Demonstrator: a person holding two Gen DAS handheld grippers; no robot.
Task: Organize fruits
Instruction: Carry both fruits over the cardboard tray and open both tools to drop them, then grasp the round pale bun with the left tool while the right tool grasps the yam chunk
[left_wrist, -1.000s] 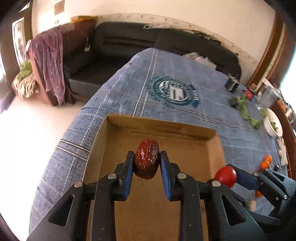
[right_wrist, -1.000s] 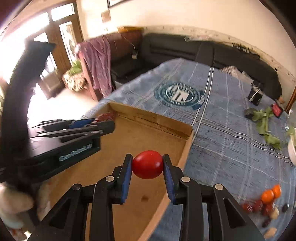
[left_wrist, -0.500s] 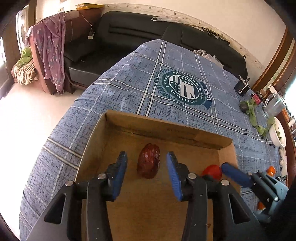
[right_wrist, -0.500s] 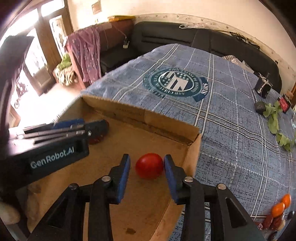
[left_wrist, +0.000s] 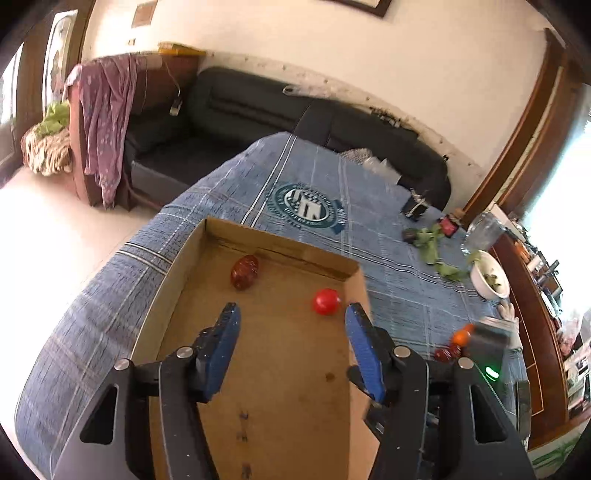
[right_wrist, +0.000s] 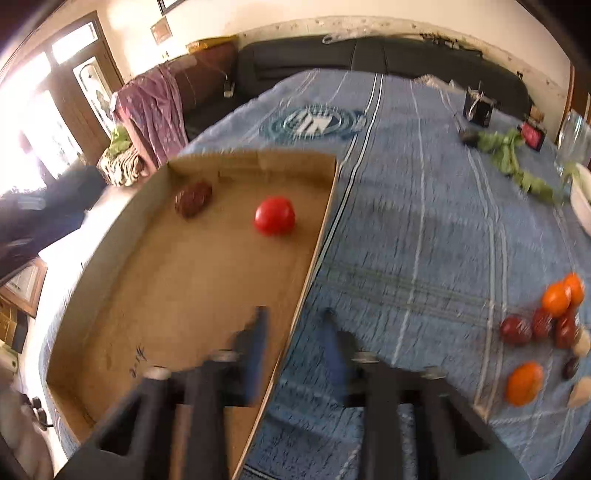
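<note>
A cardboard box (left_wrist: 277, 387) lies on the blue checked tablecloth. Inside it, near the far wall, rest a wrinkled red date (left_wrist: 244, 272) and a red cherry tomato (left_wrist: 326, 301). My left gripper (left_wrist: 293, 314) hovers above the box floor with its jaws opening and nothing between the pads. In the right wrist view the date (right_wrist: 194, 198) and tomato (right_wrist: 274, 215) lie well ahead. My right gripper (right_wrist: 295, 317) is blurred over the box's right wall (right_wrist: 317, 240), its fingers close together and empty. Loose oranges and dates (right_wrist: 546, 317) sit in a cluster on the cloth at the right.
Green leaves (right_wrist: 513, 158), a white bowl (left_wrist: 489, 275) and a glass jar (left_wrist: 482, 230) stand at the table's far right. A black sofa (left_wrist: 295, 114) runs behind the table. The table's left edge drops to the floor just beside the box.
Both grippers let go: the date and the tomato now lie on the box floor. The left gripper rose and drew back. The right gripper pulled back and swung right.
</note>
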